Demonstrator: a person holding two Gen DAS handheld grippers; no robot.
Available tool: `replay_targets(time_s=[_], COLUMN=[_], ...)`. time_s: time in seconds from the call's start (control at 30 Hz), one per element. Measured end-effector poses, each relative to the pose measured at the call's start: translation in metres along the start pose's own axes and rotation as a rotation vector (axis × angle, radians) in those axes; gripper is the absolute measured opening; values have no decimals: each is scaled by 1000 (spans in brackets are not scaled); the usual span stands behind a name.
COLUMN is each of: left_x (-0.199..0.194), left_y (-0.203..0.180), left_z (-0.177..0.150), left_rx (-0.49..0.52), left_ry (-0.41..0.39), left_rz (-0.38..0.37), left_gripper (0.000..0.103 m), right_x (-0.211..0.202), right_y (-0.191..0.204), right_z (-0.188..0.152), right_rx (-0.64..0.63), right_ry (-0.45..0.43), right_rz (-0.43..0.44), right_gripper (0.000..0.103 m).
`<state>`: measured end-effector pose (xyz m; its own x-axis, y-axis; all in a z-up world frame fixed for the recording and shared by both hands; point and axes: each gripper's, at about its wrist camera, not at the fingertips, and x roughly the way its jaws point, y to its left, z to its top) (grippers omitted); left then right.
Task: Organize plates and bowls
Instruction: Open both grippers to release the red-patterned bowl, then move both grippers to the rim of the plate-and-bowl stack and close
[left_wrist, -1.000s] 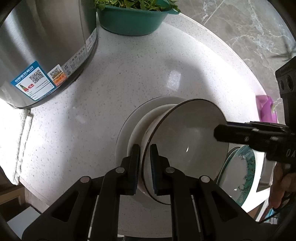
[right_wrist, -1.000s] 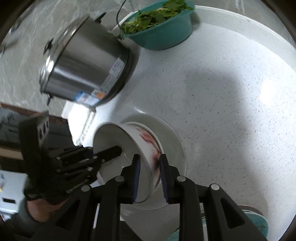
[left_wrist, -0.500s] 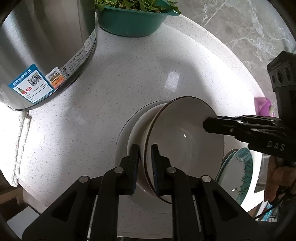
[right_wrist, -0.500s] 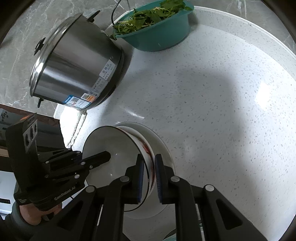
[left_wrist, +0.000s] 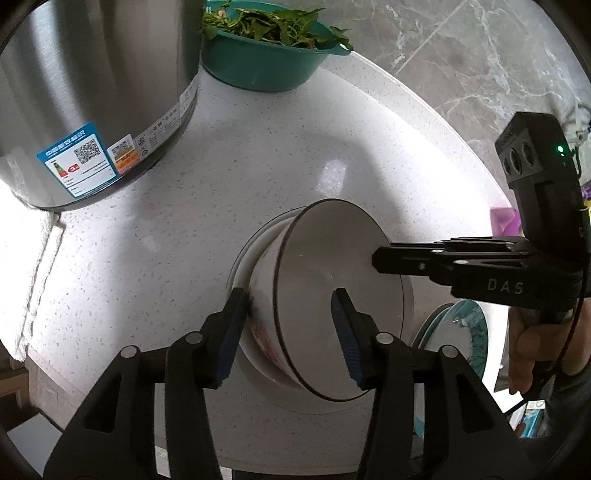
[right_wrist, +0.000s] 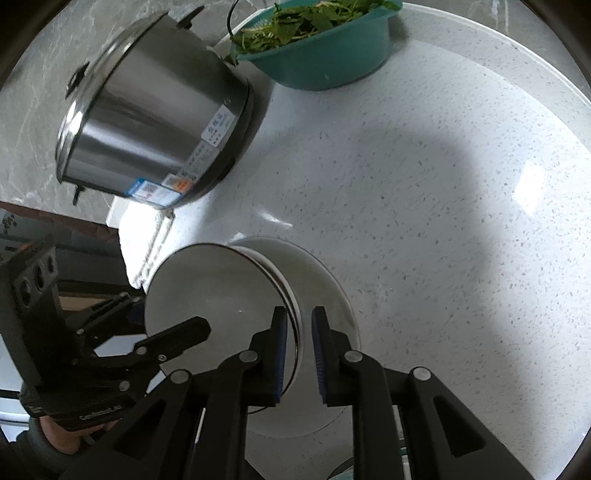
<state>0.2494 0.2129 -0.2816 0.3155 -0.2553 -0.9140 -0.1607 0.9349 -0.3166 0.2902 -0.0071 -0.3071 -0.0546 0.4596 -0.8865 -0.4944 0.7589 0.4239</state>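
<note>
Change since the earlier views: the left gripper (left_wrist: 291, 332), then clamped on the bowl's rim, has just been opening; its blue pads now stand apart either side of that rim, touching nothing. The bowl has settled lower onto the plate.

Item 1: white ceramic bowl with thin dark rim and red flower print on its outer wall (left_wrist: 332, 295). Sits tilted on a round white plate (right_wrist: 321, 280) lying on the counter, probably being nested there as a stack.

Item 2: right gripper (right_wrist: 297, 350). Jaws narrow, straddling the bowl's far rim; whether the pads press it is not clear. Likely steadying the bowl while the left lets go. Both tools point steeply down, a bare hand (left_wrist: 535, 350) on the right handle.

Surroundings: speckled white stone counter (left_wrist: 258, 166); teal-patterned plate (left_wrist: 458, 332) near its front edge; large stainless steel pot with labels (left_wrist: 92, 92); teal plastic basin of green leaves (left_wrist: 266, 55) behind.
</note>
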Motion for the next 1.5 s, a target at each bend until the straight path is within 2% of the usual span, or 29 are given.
replay_targets(time_s=[0.27, 0.3, 0.37, 0.43, 0.53, 0.7, 0.8, 0.87, 0.93, 0.97, 1.0, 1.03, 1.07, 1.2, 1.3, 1.5], left_x=[-2, -3, -5, -9, -10, -15, -20, -29, -35, -35, -33, -30, -26, -16, -10, 10], left_y=[-17, -19, -23, -23, -18, -12, 0, 13, 27, 33, 39, 44, 48, 48, 45, 50], left_z=[-3, -3, -2, -1, 0, -2, -7, -13, -22, -27, -33, -38, -42, -53, -55, -53], left_rx=[78, 95, 133, 151, 142, 131, 102, 64, 34, 23, 11, -3, -8, 6, 17, -7], left_ry=[2, -7, -30, -45, -47, -46, -51, -66, -66, -54, -35, -13, 2, 33, 41, 55], left_rz=[64, 92, 154, 181, 182, 172, 151, 136, 110, 92, 64, 40, 30, 13, -4, 8], left_gripper=[51, 59, 67, 67, 67, 67, 67, 67, 67, 67, 67, 67, 67, 67, 67, 67], right_x=[16, 19, 23, 25, 24, 20, 10, -11, -30, -38, -46, -51, -51, -38, -25, -5], right_y=[17, 19, 20, 21, 23, 19, 15, 9, -2, -9, -16, -24, -31, -49, -49, -43], right_z=[-5, -5, -6, -5, -4, -3, -4, -5, -6, -8, -10, -13, -15, -21, -26, -22], right_rx=[-87, -95, -102, -109, -111, -102, -82, -62, -44, -36, -34, -34, -30, 8, 9, -4], right_ry=[39, 46, 54, 58, 52, 46, 22, -43, -102, -130, -155, -166, -153, -100, -62, -10], right_rz=[-84, -94, -111, -124, -134, -134, -88, -33, -1, -5, -15, -26, -36, -44, -38, -48], right_gripper=[17, 17, 18, 18, 18, 19, 21, 23, 37, 50, 58, 60, 63, 64, 64, 64])
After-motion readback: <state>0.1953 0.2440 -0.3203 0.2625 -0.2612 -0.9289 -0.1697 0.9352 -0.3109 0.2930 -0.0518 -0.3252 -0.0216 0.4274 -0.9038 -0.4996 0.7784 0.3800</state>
